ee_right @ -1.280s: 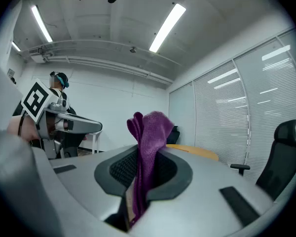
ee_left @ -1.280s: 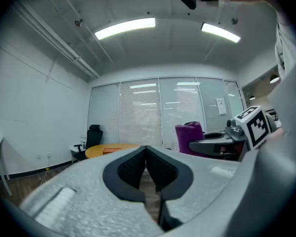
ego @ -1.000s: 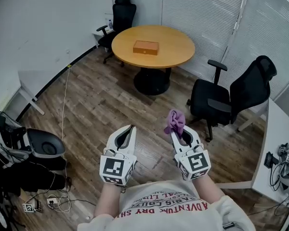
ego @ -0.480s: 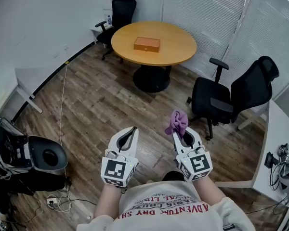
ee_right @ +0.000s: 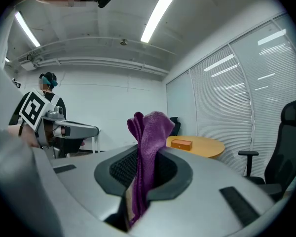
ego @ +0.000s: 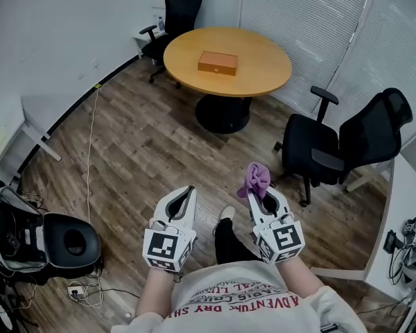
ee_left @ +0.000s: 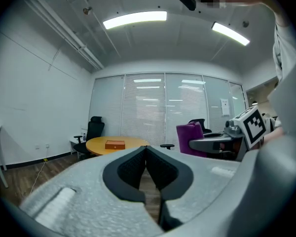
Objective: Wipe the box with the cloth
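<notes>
7 o'clock, head view: left claw [ego: 188,189], light-grey moulded shell, black ribbed pads [ee_left: 130,170], marker cube [ego: 168,246] faced with black-and-white squares. 5 o'clock: right claw [ego: 258,196], same build, second cube [ego: 281,236] with a different pattern. 6 o'clock: person in white T-shirt [ego: 243,298] with red lettering, short sleeve [ego: 334,305], 1 dark trouser leg [ego: 225,241], white shoe [ego: 226,213].

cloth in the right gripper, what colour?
Purple. The cloth is pinched between the right gripper's jaws; right gripper view shows it best.
</notes>
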Tool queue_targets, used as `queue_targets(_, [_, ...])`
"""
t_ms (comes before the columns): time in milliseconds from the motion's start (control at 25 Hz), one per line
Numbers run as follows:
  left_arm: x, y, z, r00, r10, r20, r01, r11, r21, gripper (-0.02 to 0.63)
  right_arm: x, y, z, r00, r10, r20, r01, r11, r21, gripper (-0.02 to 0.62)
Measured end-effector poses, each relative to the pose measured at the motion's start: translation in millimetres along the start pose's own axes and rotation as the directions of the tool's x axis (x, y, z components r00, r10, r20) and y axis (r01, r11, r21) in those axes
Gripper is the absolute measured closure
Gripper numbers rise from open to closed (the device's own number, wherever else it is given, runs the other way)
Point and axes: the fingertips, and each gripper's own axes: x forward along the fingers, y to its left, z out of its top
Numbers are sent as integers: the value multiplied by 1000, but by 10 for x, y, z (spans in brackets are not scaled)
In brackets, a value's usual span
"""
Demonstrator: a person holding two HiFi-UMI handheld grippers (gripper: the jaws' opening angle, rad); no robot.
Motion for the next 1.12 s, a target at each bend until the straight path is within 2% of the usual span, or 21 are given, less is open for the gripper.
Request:
queue_targets(240, [614, 481, 22, 1000, 23, -12, -23, 1000, -9, 597, 731, -358, 58, 1000, 9, -8, -9, 1000, 10, 534])
queue_targets(600, [1921, 1325, 250, 999, 25, -27, -25, 1000, 5, 597, 2045, -1156, 228, 1000, 6, -28, -4, 999, 44, 534])
queue_targets(800, [2703, 1856, 366, 999, 27, -21, -26, 999, 20, 597, 2812, -1615, 298, 999, -17, -35, 17, 1000, 18, 532])
queue_targets(1120, [3440, 2310, 424, 999, 22, -43, -22, 1000, 1, 597, 3583, -2082, 344, 998, -11, -59, 14, 999, 51, 532])
